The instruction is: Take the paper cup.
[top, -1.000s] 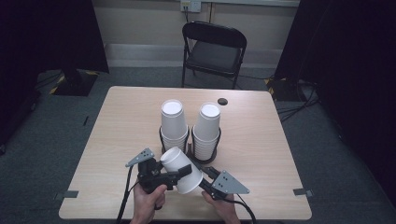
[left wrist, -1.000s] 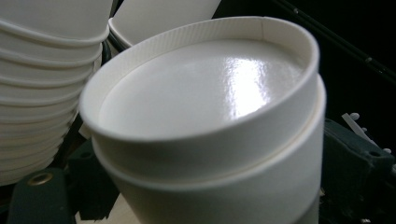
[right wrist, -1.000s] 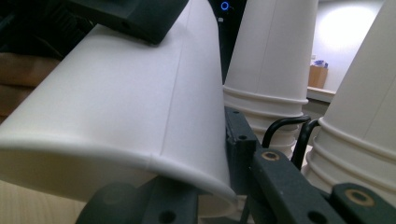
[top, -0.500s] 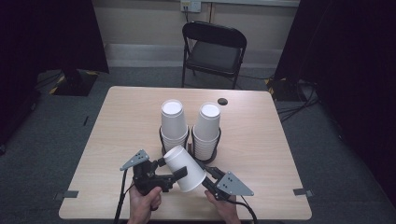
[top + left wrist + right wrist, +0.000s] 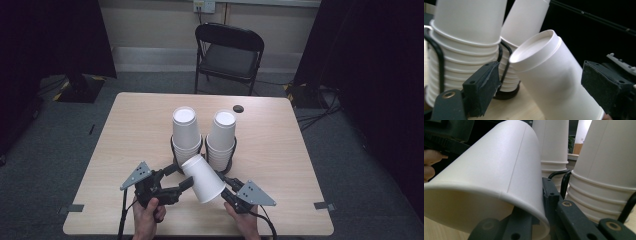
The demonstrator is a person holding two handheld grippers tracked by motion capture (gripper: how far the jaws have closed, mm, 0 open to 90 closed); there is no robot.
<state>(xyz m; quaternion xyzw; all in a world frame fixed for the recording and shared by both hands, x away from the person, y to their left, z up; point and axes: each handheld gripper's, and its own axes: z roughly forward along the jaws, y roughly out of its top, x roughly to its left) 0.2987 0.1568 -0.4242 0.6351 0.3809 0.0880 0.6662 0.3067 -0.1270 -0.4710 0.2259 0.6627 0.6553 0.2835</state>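
Low centre of the high view, the tilted paper cup (image 5: 202, 178) is pinched at its rim by the right gripper (image 5: 227, 192). The left gripper (image 5: 184, 181), jaws just narrowed but clear of its base, has let go since a second ago: the handover looks done, stacking next

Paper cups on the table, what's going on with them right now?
A person works with a gripper in each hand. The right gripper is shut on the rim of a single white cup, held tilted above the table with its base toward the cup stacks. The left gripper has just been closing its jaws around the cup's base end, though a gap shows beside the pads in the left gripper view. Behind stand two upside-down stacks of cups in a black wire holder.
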